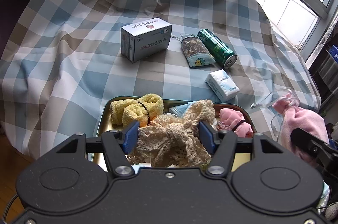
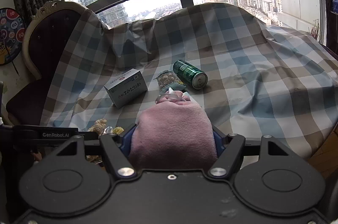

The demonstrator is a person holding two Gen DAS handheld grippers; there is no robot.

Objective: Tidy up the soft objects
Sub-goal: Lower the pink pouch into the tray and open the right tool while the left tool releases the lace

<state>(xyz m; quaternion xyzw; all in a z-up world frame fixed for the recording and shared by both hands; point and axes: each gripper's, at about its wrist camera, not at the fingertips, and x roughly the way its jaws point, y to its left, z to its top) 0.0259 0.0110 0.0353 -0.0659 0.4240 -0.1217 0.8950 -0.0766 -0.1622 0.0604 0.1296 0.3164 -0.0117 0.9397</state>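
Over the gold metal tray (image 1: 103,118), the left gripper (image 1: 169,133) pinched a cream lace bundle (image 1: 173,139) while the right gripper (image 2: 172,139), jaws closed on a pink fleece pouch (image 2: 173,131), hovered beside it, so the placing step likely needed lowering and release.

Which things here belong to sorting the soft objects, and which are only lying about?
Part of the job:
- beige lace cloth in left gripper
- pink fleece pouch in right gripper
- yellow towel rolls
- metal tray

Lying about:
- white box
- green can
- snack pouch
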